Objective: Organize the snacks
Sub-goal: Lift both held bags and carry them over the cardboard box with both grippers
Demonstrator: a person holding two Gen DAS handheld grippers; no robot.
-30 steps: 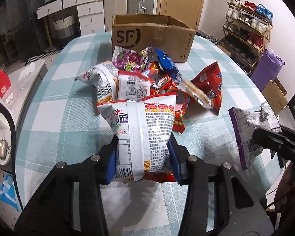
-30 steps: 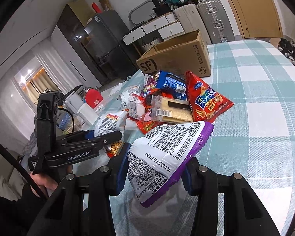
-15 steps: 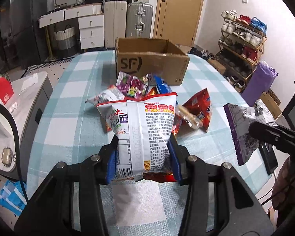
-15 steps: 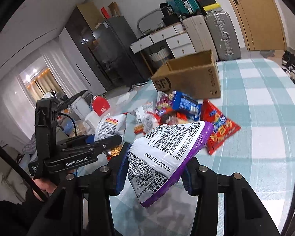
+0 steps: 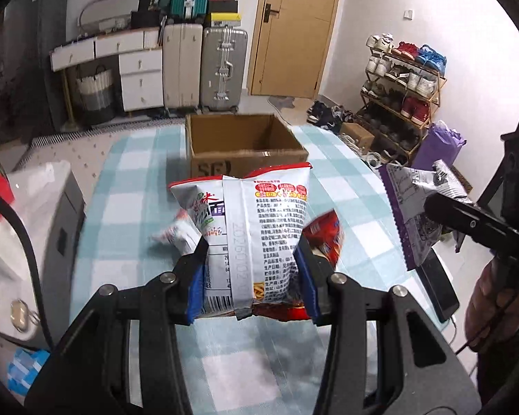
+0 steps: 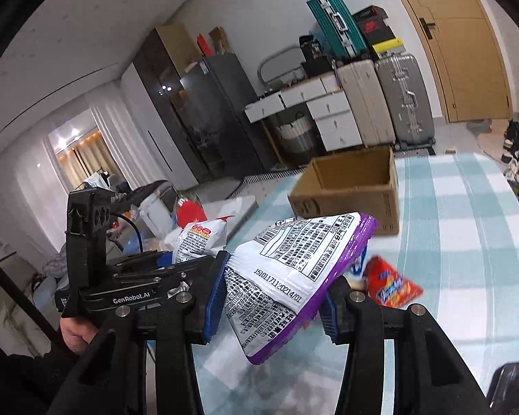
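My left gripper (image 5: 252,276) is shut on a white and red snack bag (image 5: 256,228), held well above the checked table (image 5: 128,207). My right gripper (image 6: 271,301) is shut on a white snack bag with a purple edge (image 6: 294,276), also in the air; that bag shows at the right of the left wrist view (image 5: 411,207). An open, empty-looking cardboard box (image 5: 242,145) stands at the table's far side, also in the right wrist view (image 6: 353,186). Other snack bags (image 5: 325,235) lie on the table, mostly hidden behind the held bags.
A red snack bag (image 6: 391,287) lies on the table right of my right gripper. A dark phone (image 5: 436,290) lies near the table's right edge. A grey cabinet (image 5: 48,207) stands left of the table. Suitcases, drawers and a shoe rack stand behind.
Both grippers have risen with their bags and tilted up; the snack pile has dropped below and behind the held bags, and the box's open top now shows.
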